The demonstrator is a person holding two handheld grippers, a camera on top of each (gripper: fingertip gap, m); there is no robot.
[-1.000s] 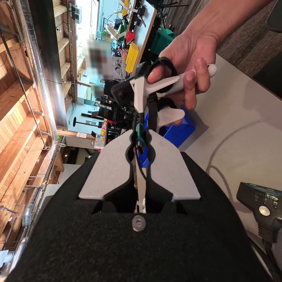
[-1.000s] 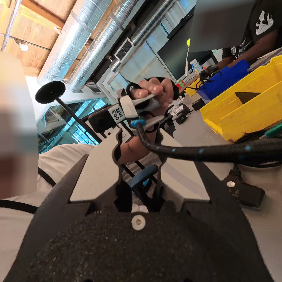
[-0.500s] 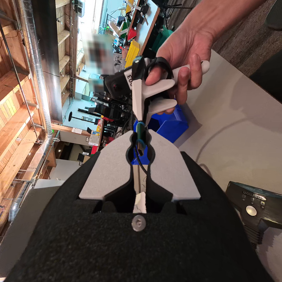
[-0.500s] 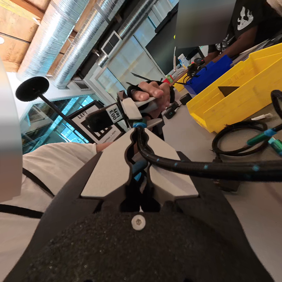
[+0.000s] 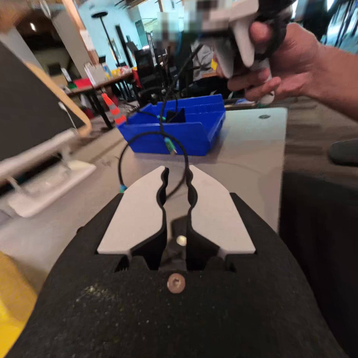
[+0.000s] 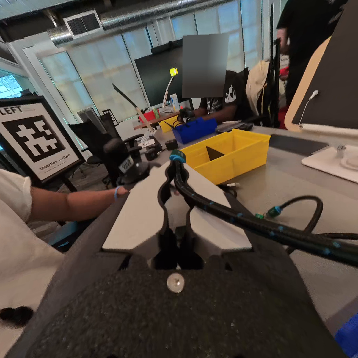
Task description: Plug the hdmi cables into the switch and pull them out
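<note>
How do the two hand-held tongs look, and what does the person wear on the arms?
Both tongs, left and right, have pale grey flat fingers with wavy black inner edges, on a black grainy body with one silver screw. The far left one carries a black camera. The person wears a white short sleeve and a blue wristband.

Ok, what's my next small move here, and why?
Probably lower the left gripper onto the HDMI switch and close on it to steady it. Its fingers are open, the switch shows through their gap, and the thin cable hangs slack, ungripped. The right gripper pinches the thick braided cable behind its teal collar, so that plug looks ready.
</note>
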